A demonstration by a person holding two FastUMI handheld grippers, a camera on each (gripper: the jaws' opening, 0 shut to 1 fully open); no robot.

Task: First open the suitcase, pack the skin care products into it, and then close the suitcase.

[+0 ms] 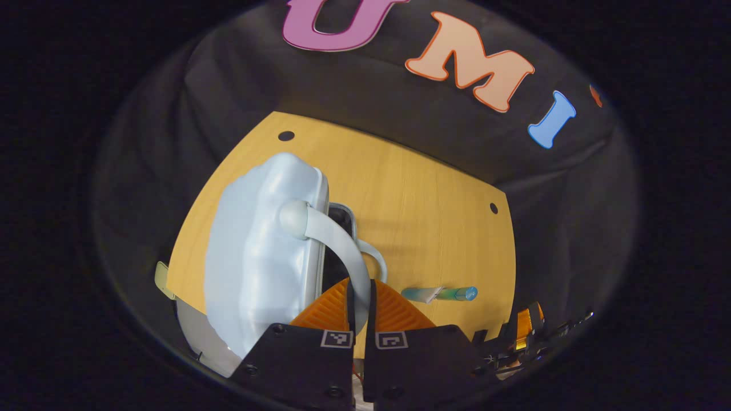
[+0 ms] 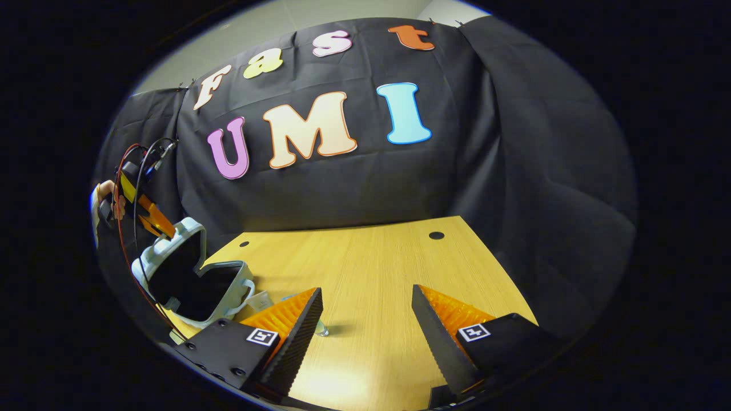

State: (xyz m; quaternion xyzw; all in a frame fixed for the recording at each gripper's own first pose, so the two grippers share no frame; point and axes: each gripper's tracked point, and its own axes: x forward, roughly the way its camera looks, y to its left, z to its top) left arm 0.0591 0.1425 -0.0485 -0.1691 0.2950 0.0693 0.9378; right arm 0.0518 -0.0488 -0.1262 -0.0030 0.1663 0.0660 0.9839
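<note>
One pale blue hard-shell suitcase (image 1: 257,257) stood partly open at the left of the light wooden table (image 1: 422,217) in the left gripper view, its lid raised toward the camera and a dark gap showing along the zip edge. Its curved pale blue handle strap (image 1: 337,245) ran from a rounded knob on the lid down into the left gripper (image 1: 360,302), whose two fingers were pressed together on the strap, clenching it. In the right gripper view the same suitcase (image 2: 191,279) sat at the lower left of the frame, lid tilted up and the dark lining of both halves visible, with the left gripper (image 2: 151,220) at the lid's top edge, a person's hand (image 2: 105,200) behind it and red and black cables trailing down.

Just right of the suitcase in the left gripper view, a small teal and white skin care tube (image 1: 440,294) lay flat on the table, apart from the case.

At the bottom of the right gripper view, the right gripper (image 2: 365,319) hung above bare tabletop with its fingers spread wide, grasping nothing. Black cloth walled the booth behind the table.
</note>
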